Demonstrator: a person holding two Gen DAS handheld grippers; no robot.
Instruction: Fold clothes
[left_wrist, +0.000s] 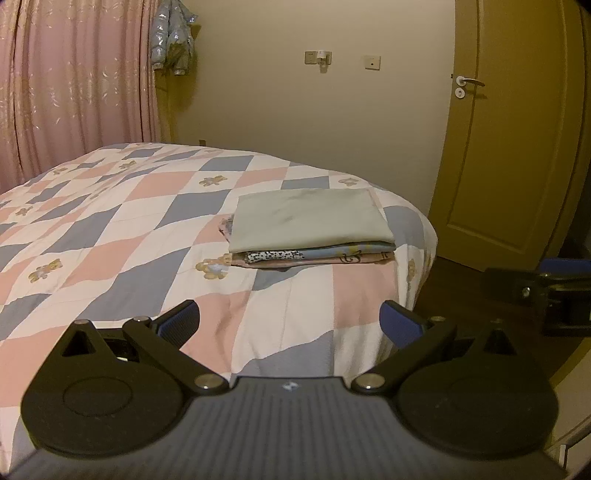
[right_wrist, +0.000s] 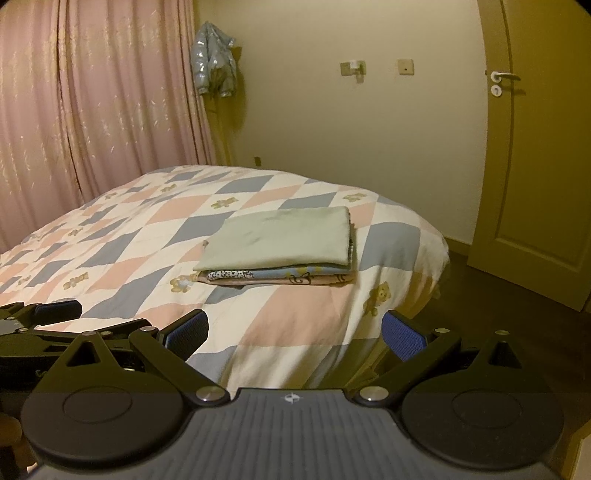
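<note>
Clothes (left_wrist: 310, 229) lie in a folded stack near the foot corner of the bed (left_wrist: 110, 236), a pale green piece on top with patterned layers under it (a leopard-print edge and a blue cartoon print show at the near side). Both tools hang back from it, at the near edge of the bed. The left gripper (left_wrist: 290, 325) has its jaws spread wide with nothing between them but quilt, and the right gripper (right_wrist: 295, 336) stands equally wide and equally empty.

Judging from this, the folding looks done or close to it, and the risk lies in any further touch. The stack sits fairly near where the quilt rounds off toward the dark floor (right_wrist: 498, 295), so a push from the left side could slide it that way. A pinch on the green top alone would likely drag it off the layers below and undo the neat edges. The quilt is soft and rumpled at the near edge, so a jaw pressed down there might catch the cover instead of a garment.

The right wrist view shows the left gripper's blue pads at its left margin, and the stack's right-hand layered edge. The left wrist view shows instead a pink scrap poking out at the stack's far left (hidden from the other), and the right tool's body at its right margin.
</note>
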